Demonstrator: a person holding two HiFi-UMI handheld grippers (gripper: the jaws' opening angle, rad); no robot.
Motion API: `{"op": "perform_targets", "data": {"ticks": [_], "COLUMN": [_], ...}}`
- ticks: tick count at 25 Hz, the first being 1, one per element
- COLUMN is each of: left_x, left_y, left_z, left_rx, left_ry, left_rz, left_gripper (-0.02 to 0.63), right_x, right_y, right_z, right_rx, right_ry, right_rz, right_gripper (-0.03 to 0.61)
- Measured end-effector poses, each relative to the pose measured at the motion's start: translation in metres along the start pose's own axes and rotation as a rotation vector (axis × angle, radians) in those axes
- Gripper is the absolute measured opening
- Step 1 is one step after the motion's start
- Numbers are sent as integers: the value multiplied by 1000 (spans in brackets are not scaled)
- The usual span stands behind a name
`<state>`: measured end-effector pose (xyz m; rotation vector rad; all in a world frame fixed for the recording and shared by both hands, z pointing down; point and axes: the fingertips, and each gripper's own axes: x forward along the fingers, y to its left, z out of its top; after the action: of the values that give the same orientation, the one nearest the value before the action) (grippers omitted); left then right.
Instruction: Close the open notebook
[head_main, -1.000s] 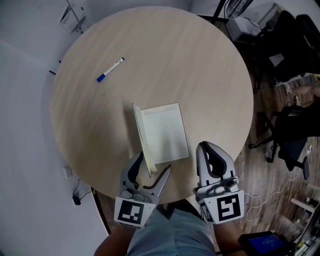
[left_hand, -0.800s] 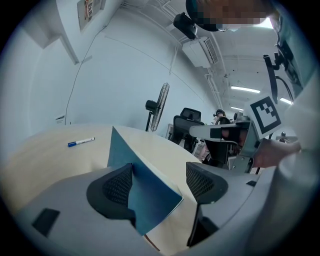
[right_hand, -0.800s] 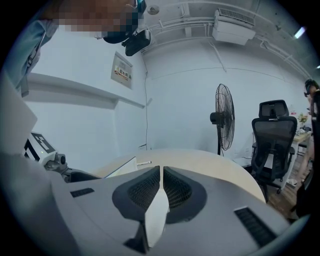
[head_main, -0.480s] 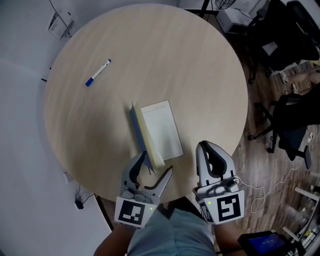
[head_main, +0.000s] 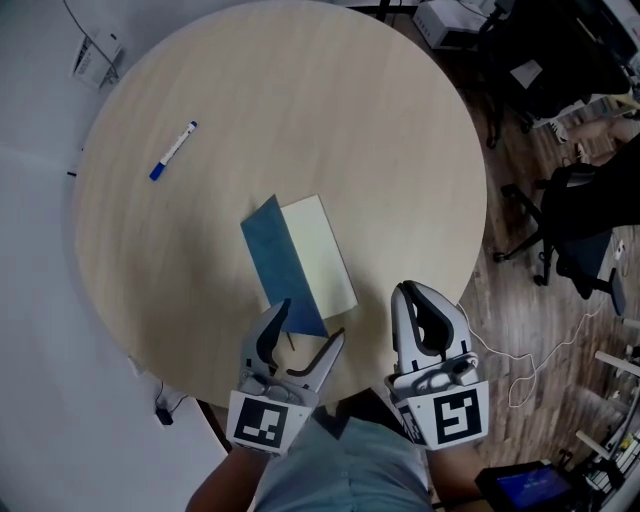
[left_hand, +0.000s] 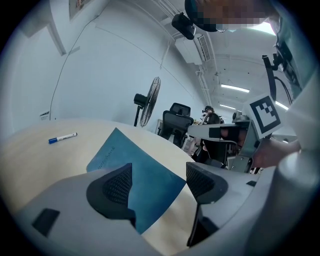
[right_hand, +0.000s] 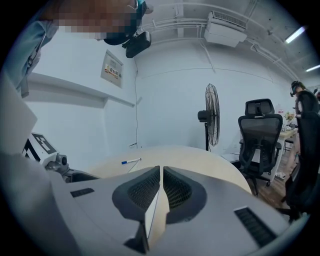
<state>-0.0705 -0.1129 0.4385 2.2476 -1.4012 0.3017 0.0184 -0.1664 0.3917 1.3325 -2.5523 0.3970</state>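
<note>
On the round table (head_main: 400, 140) the notebook (head_main: 325, 255) has its blue cover (head_main: 283, 265) leaning over the white page, covering its left half. My left gripper (head_main: 305, 335) is open at the notebook's near corner, one fingertip by the cover's edge. In the left gripper view the blue cover (left_hand: 135, 170) slopes up between and beyond the open jaws of the left gripper (left_hand: 157, 182), unclamped. My right gripper (head_main: 412, 305) is shut and empty at the table's near edge, right of the notebook. In its own view the right gripper (right_hand: 161, 187) has its jaws pressed together.
A blue-capped pen (head_main: 172, 150) lies at the table's far left, well away from the notebook; the pen (left_hand: 62, 137) also shows in the left gripper view. Office chairs (head_main: 580, 230) and cables stand on the wooden floor to the right. A fan (right_hand: 212, 115) stands beyond the table.
The blue cover swung from upright on its edge over to the right and now leans over the white page. Both grippers stayed near the table's front edge.
</note>
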Motion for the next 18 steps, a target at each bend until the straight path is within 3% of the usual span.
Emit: {"op": "perform_targets", "data": {"ticks": [18], "left_x": [52], "left_y": [-11], "left_z": [-38], "left_rx": [-6], "left_ry": [119], "left_rz": [-119], "left_gripper": [337], "right_x": [-6], "right_y": [-44], "right_z": [-40], "right_rx": [66], "right_ry": [47], "right_rz": [-106], "right_gripper": [49]}}
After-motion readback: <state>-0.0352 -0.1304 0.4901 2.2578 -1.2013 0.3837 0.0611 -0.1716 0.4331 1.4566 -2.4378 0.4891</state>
